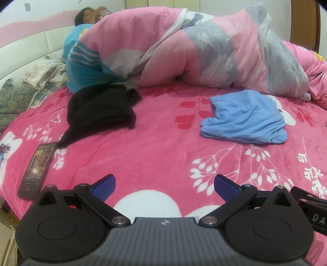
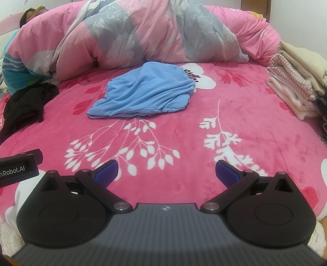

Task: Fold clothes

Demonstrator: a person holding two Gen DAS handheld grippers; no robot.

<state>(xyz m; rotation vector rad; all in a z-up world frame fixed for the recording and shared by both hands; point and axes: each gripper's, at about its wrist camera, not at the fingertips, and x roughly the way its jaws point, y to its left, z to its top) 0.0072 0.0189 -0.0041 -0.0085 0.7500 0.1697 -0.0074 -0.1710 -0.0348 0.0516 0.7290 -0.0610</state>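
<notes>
The left gripper (image 1: 164, 185), black with blue-padded fingers, sits at the bottom of its view with its fingers spread wide apart and nothing between them, low over a bright pink plush blanket with white leaf and flower prints (image 1: 159, 147). The right gripper (image 2: 166, 170) is the same: fingers wide apart, empty, above the same blanket (image 2: 235, 114).

A crumpled light blue garment (image 1: 245, 116) lies on the blanket at centre right of the left view and just above centre in the right view (image 2: 143, 92), well apart from both grippers. A crumpled black garment (image 1: 100, 110) lies at centre left of the left view and at the left edge of the right view (image 2: 24, 104).

A dark smartphone with a lit screen (image 1: 36, 167) lies on the blanket at lower left, just beside the black garment's tip. A stack of folded cream and pink knit clothes (image 2: 294, 81) sits at the right edge of the right view. Across the top, a person (image 1: 90, 16) lies under a bunched pink and grey floral quilt (image 1: 204, 51).
</notes>
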